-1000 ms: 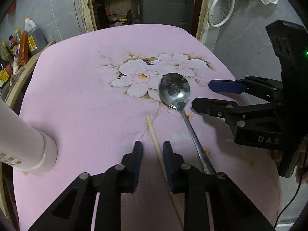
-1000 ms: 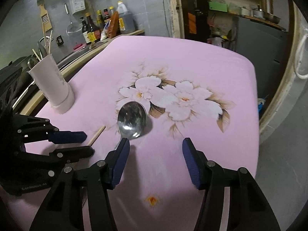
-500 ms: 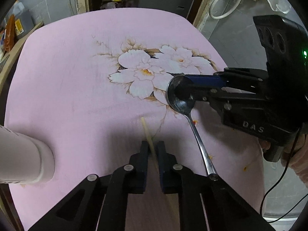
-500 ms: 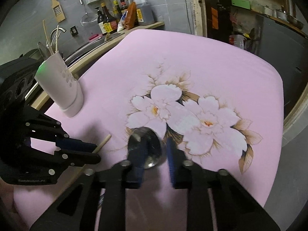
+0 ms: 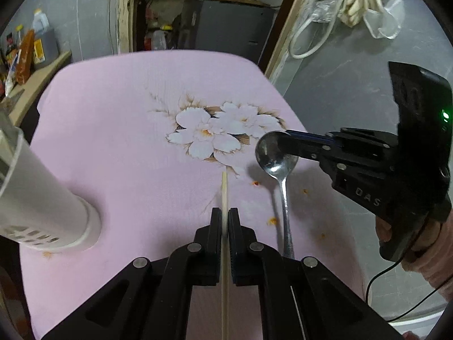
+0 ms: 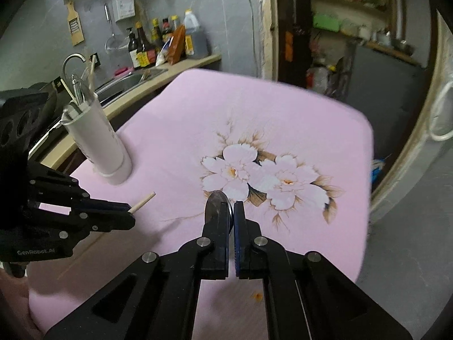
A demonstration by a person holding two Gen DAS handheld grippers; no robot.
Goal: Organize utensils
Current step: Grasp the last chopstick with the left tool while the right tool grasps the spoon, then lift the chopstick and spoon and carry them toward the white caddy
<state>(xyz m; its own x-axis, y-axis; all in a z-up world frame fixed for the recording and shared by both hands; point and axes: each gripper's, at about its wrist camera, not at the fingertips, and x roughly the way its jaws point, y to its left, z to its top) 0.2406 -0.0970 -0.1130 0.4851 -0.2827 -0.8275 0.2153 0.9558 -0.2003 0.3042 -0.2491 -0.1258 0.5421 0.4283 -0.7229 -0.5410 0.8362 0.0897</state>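
Note:
My left gripper (image 5: 225, 212) is shut on a wooden chopstick (image 5: 225, 189) that pokes out ahead of its fingers, lifted off the pink flowered tablecloth (image 5: 127, 141). My right gripper (image 6: 230, 206) is shut on the bowl of a metal spoon (image 6: 216, 201). In the left wrist view the spoon (image 5: 276, 155) hangs from the right gripper (image 5: 286, 138) with its handle trailing toward me. A white perforated utensil holder (image 6: 96, 141) with several utensils in it stands at the table's left side. The left gripper (image 6: 127, 212) and chopstick tip (image 6: 143, 201) show at the left of the right wrist view.
A counter with a sink and faucet (image 6: 73, 59) and several bottles (image 6: 167, 42) runs behind the holder. A doorway and a dark cabinet (image 5: 226, 22) lie past the table's far edge. Grey floor (image 5: 339, 93) drops off on the right. A person's hand (image 5: 424, 243) holds the right gripper.
Both grippers closed, the left on the chopstick, the right on the spoon's bowl. Both then rose, lifting chopstick and spoon off the cloth.

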